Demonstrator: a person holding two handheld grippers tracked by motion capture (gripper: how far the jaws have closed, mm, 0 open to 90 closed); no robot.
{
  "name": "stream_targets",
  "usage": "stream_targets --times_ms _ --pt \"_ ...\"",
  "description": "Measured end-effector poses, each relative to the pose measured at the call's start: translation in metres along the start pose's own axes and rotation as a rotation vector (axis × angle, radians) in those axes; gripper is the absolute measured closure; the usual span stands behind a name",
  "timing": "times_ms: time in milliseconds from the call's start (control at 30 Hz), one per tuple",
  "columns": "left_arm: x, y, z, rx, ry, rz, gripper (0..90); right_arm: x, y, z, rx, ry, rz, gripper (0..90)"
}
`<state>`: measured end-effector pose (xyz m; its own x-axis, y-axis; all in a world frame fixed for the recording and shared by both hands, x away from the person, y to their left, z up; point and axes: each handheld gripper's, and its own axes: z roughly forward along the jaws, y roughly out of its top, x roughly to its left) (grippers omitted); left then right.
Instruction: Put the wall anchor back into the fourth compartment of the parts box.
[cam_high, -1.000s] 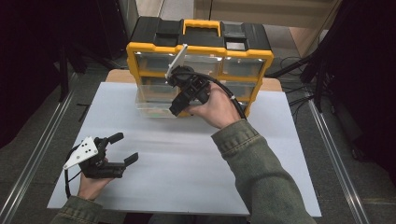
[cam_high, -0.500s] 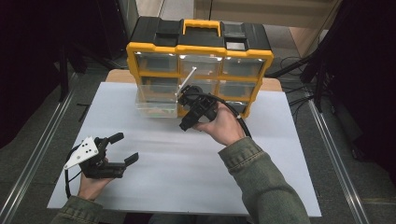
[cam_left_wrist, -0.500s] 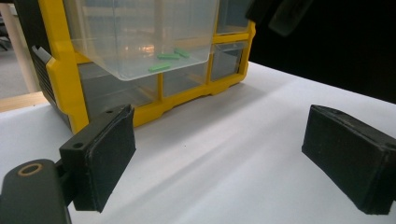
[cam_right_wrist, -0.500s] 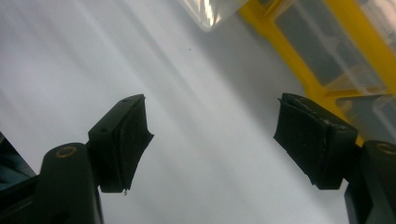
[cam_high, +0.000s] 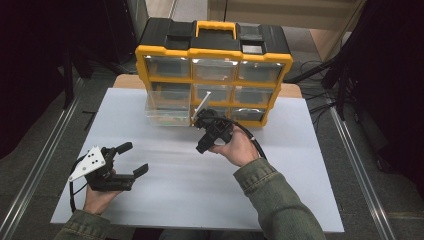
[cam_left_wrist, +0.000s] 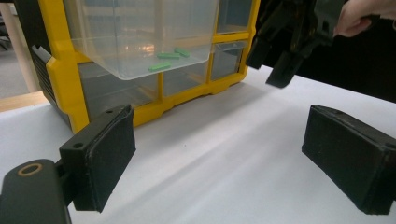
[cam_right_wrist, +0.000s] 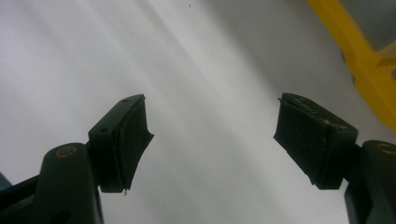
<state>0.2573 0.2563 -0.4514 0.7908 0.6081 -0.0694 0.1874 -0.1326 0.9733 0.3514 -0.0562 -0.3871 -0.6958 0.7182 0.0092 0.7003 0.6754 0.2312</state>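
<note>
Just behind the right hand-held gripper, jaws spread and empty, the pulled-out clear drawer holding green pieces

High view: fixed above the near table edge, facing forward and down across the white table to the yellow drawer organizer.
Left gripper view: low, close to the tabletop, facing the organizer's front.
Right gripper view: close above the tabletop, facing down.
Shared: tabletop, organizer's yellow frame.
</note>
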Motion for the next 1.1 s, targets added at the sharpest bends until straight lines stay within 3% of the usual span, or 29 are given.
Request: stream_targets --times_ms 433,767,1100 --pt "-0.001 0.0 0.001 0.005 0.0 0.003 9.0 -0.005 -0.026 0.035 0.042 -0.012 0.006 27.8" --pt "-0.001 0.0 0.001 0.01 -0.002 0.005 9.0 -0.012 -0.055 0.034 0.029 -0.016 0.033 28.2" --pt "-0.002 0.0 0.001 0.008 -0.001 0.005 9.0 -0.025 -0.091 0.031 0.005 -0.008 0.098 28.4"
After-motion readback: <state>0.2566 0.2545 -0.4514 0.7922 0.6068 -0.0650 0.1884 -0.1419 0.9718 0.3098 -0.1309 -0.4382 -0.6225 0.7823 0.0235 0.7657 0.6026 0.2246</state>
